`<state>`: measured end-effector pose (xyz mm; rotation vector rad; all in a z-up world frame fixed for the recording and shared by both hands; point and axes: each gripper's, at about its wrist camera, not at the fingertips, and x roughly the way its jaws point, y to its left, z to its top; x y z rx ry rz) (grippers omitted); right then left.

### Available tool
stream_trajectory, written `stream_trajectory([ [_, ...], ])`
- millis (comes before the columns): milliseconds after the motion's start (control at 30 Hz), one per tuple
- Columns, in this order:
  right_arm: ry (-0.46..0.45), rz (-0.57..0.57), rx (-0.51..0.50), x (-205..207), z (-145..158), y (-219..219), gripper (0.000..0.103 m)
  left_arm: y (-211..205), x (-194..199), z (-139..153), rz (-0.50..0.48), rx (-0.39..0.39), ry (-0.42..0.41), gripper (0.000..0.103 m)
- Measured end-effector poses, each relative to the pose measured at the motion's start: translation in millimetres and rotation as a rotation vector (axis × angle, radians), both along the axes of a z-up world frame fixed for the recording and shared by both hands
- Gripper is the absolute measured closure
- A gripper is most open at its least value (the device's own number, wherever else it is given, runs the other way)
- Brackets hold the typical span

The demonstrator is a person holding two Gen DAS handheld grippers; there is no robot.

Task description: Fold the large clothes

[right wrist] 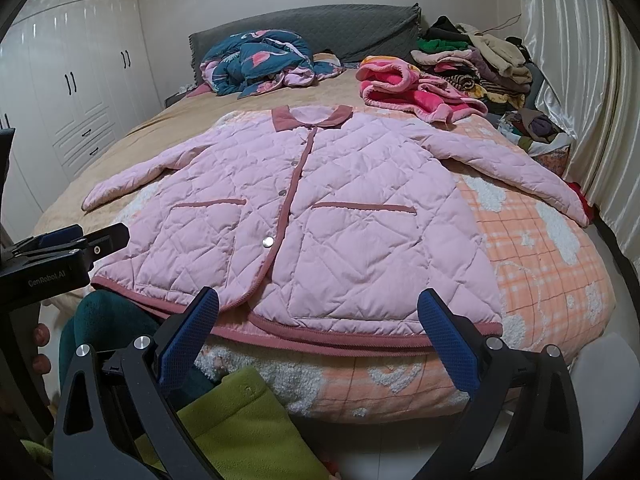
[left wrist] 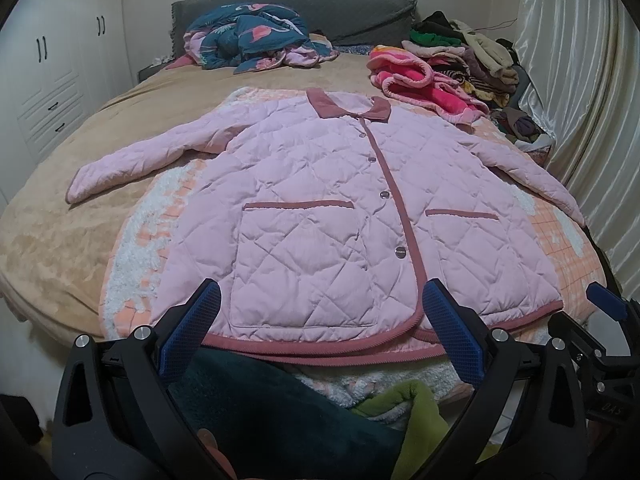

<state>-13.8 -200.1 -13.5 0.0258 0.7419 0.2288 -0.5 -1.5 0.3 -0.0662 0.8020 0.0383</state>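
Observation:
A pink quilted jacket [left wrist: 320, 200] with darker pink trim lies flat, front up and buttoned, on the bed, sleeves spread to both sides; it also shows in the right wrist view [right wrist: 320, 220]. My left gripper [left wrist: 320, 332] is open and empty, its blue pads just short of the jacket's hem near the left pocket. My right gripper [right wrist: 318, 336] is open and empty, at the hem below the right pocket. The right gripper's fingertips [left wrist: 606, 300] show at the left view's right edge. The left gripper's fingertips [right wrist: 100, 238] show at the right view's left edge.
An orange-and-white checked fleece blanket [right wrist: 540, 264] lies under the jacket on a tan bedspread [left wrist: 60, 216]. A blue floral quilt [left wrist: 252, 40], a pink fleece garment [left wrist: 416, 84] and a clothes pile [left wrist: 472, 56] sit at the headboard. Curtains [left wrist: 580, 100] hang right, wardrobes [right wrist: 80, 92] left.

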Motion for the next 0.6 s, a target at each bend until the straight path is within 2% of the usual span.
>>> stream_trajectory([
  [600, 0.004, 0.002, -0.001, 3.2, -3.2, 0.8, 0.004, -1.1, -0.2, -0.1, 0.0, 0.005, -0.004, 0.008],
])
